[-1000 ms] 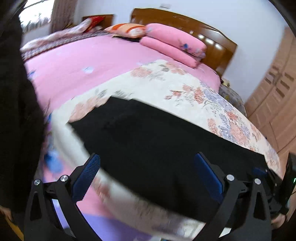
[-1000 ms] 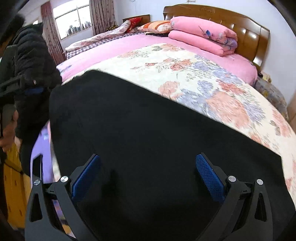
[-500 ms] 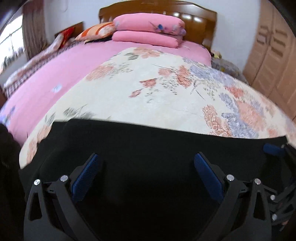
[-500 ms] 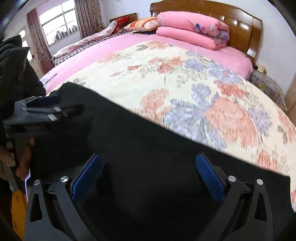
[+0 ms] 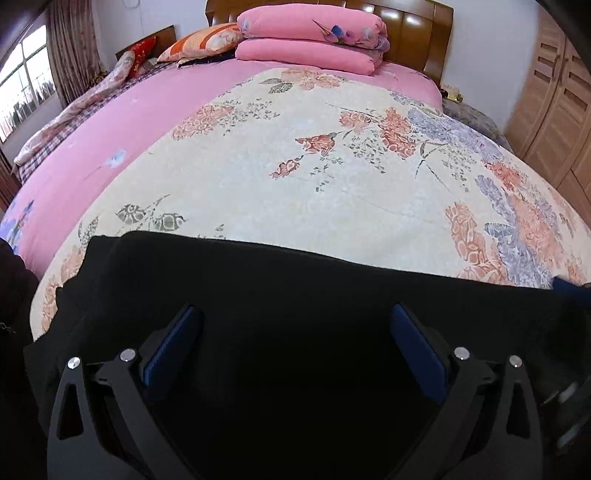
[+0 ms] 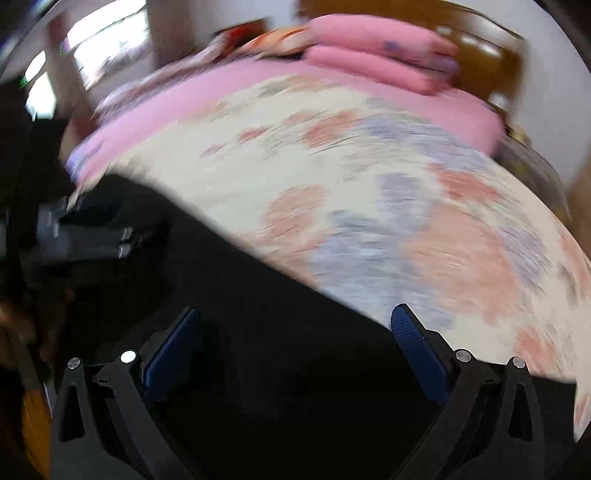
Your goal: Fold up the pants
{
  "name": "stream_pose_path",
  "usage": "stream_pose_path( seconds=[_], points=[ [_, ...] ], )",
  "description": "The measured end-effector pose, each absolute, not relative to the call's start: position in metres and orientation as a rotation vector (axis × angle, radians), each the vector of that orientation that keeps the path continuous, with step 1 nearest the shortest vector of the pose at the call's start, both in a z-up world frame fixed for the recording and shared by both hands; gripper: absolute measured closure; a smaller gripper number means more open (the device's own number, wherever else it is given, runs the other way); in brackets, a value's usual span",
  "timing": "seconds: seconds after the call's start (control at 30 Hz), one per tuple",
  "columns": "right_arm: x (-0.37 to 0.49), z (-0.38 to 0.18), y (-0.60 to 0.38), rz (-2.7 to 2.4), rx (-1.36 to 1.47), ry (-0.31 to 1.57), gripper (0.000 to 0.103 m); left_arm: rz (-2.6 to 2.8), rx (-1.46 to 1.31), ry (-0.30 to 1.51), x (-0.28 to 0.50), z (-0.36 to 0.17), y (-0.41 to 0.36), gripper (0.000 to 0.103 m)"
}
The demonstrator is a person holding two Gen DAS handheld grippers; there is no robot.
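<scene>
Black pants lie flat across the near edge of the floral quilt. My left gripper hovers open just above the dark cloth, nothing between its blue pads. In the right wrist view, which is motion-blurred, the same pants fill the lower left. My right gripper is open over them with nothing held. The left gripper's body shows at the left of that view, and a blue tip of the right gripper peeks in at the far right of the left wrist view.
A wide bed with a pink sheet holds folded pink bedding and pillows by the wooden headboard. A wooden wardrobe stands at right, a window at left. A dark sleeve shows at the left edge.
Both grippers swung toward the head of the bed and moved lower over the pants. The right view is now blurred from fast motion. Both grippers stayed open.
</scene>
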State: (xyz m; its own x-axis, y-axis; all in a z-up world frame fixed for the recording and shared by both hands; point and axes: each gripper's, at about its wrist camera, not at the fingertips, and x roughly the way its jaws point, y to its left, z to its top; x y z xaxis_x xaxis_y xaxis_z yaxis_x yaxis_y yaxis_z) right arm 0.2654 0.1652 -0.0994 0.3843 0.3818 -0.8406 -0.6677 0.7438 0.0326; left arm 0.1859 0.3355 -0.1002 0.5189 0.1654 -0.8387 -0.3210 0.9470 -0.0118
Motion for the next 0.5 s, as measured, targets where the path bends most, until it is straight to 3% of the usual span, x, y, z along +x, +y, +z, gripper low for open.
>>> stream_pose_path(
  seconds=[0.23,0.37,0.5],
  points=[
    [0.291,-0.086,0.118,0.585,-0.162,0.971,0.004,0.292,-0.173,0.974,0.184,-0.100,0.335,0.001],
    [0.262,-0.071,0.076,0.588,-0.173,0.934,0.004,0.295,-0.169,0.970,0.183,-0.100,0.334,0.001],
    [0.246,-0.094,0.058,0.562,-0.292,0.979,0.004,0.303,-0.162,0.967,0.183,-0.099,0.334,0.001]
  ],
)
